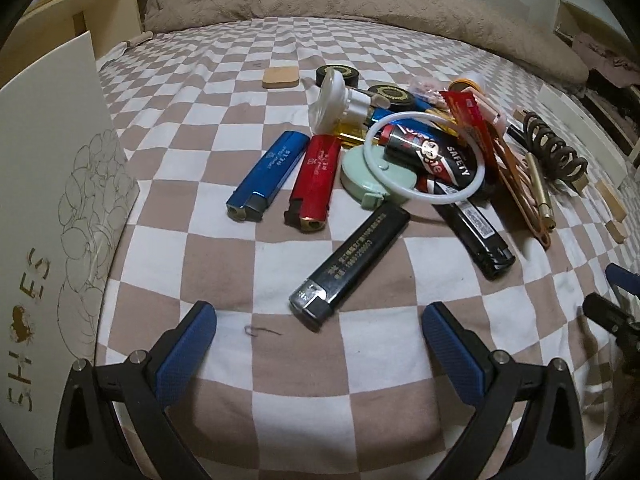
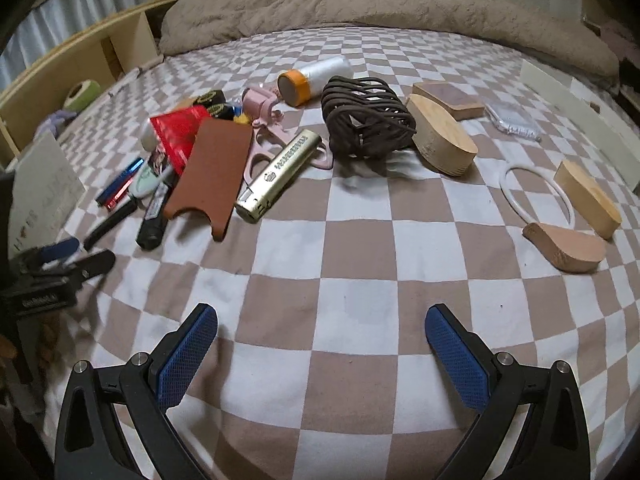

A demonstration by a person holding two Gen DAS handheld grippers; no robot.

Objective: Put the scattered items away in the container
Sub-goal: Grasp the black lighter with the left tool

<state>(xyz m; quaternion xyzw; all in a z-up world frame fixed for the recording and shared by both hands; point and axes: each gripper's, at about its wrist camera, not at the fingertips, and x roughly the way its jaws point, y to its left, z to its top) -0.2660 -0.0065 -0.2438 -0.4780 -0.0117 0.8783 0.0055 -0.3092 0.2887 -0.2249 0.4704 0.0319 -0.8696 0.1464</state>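
Scattered items lie on a checkered bed. In the left wrist view a black lighter [image 1: 349,267] lies just ahead of my open, empty left gripper [image 1: 318,320]. Beyond it lie a blue lighter [image 1: 265,176], a red lighter [image 1: 314,182], a second black lighter [image 1: 474,236], a mint tape measure [image 1: 374,182] and a white ring [image 1: 424,160]. A cream shoe box [image 1: 52,184] stands at the left. In the right wrist view my open, empty right gripper [image 2: 320,320] hovers over bare sheet. A gold lighter [image 2: 280,174], a brown sleeve [image 2: 212,176] and a coiled brown cord [image 2: 366,118] lie ahead.
Wooden blocks [image 2: 440,138] [image 2: 588,198], a second white ring [image 2: 536,192] and a clear case [image 2: 512,120] lie to the right. A beige duvet [image 2: 360,4] heaps at the back. A wooden shelf [image 2: 72,68] runs along the left side. The left gripper shows at the left edge [image 2: 80,256].
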